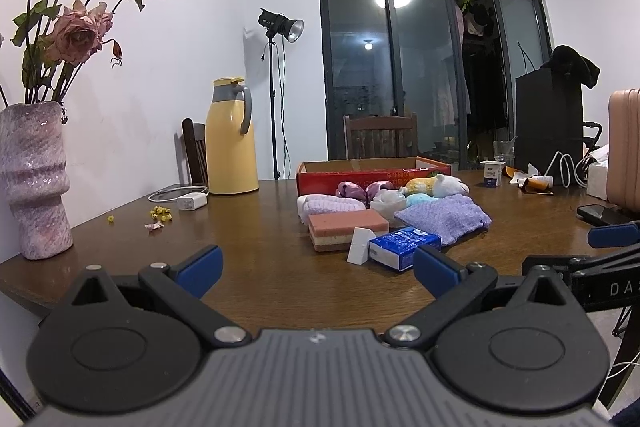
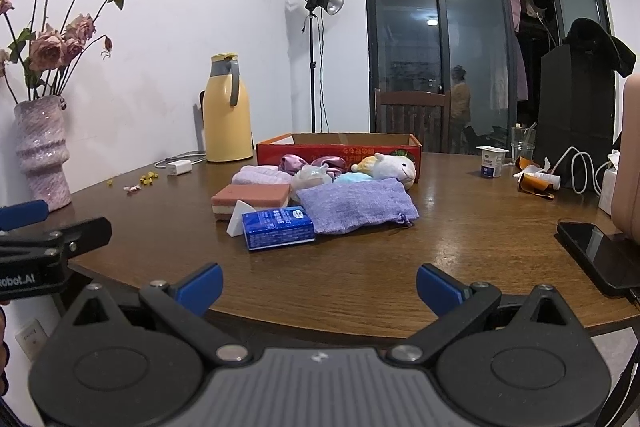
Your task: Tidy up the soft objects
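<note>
A pile of soft things lies mid-table before a red cardboard box (image 1: 372, 175) (image 2: 340, 149): a pink sponge (image 1: 347, 225) (image 2: 252, 198), a white wedge (image 1: 359, 245) (image 2: 237, 223), a blue tissue pack (image 1: 404, 247) (image 2: 278, 227), a purple knit pouch (image 1: 444, 217) (image 2: 356, 203), a lilac towel (image 1: 330, 205) (image 2: 260, 175), pink scrunchies (image 1: 362, 189) (image 2: 312, 162) and a white plush (image 1: 436, 185) (image 2: 390, 167). My left gripper (image 1: 318, 271) and right gripper (image 2: 319, 285) are both open and empty at the table's near edge, short of the pile.
A pink vase of dried roses (image 1: 34, 179) (image 2: 40, 151) stands at the left. A yellow thermos (image 1: 232, 139) (image 2: 226, 111), a charger (image 1: 192, 202), a yogurt cup (image 2: 492, 161), a glass (image 2: 522, 143) and a black phone (image 2: 600, 251) sit on the table. A chair (image 2: 412, 121) stands behind.
</note>
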A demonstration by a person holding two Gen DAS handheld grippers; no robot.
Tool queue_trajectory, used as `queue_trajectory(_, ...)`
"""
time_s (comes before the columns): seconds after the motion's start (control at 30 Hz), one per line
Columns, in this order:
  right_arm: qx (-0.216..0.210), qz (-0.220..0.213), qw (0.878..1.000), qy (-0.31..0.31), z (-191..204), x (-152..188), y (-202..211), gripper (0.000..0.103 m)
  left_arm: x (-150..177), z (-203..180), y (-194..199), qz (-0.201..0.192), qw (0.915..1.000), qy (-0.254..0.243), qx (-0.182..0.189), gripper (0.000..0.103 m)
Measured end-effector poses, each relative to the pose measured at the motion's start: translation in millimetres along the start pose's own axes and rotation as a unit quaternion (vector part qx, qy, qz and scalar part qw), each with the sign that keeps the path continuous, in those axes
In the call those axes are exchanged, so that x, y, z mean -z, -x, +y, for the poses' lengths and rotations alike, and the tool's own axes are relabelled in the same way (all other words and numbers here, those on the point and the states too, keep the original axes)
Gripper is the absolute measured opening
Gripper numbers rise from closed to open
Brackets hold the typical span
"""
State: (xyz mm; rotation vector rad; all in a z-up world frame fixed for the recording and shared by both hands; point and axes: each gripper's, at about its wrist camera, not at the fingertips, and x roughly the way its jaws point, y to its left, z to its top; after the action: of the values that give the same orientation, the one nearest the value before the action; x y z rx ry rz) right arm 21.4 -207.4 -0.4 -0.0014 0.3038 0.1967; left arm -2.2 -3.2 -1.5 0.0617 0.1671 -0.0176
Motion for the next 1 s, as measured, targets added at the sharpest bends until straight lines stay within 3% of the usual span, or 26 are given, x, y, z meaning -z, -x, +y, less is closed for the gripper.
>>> queue_trajectory(1.0, 0.001, -0.001, 1.0, 0.001, 0.7, 0.0, 0.2, 0.103, -1.7, -0.9, 1.1, 0.005, 1.0, 0.003, -0.001, 0.103)
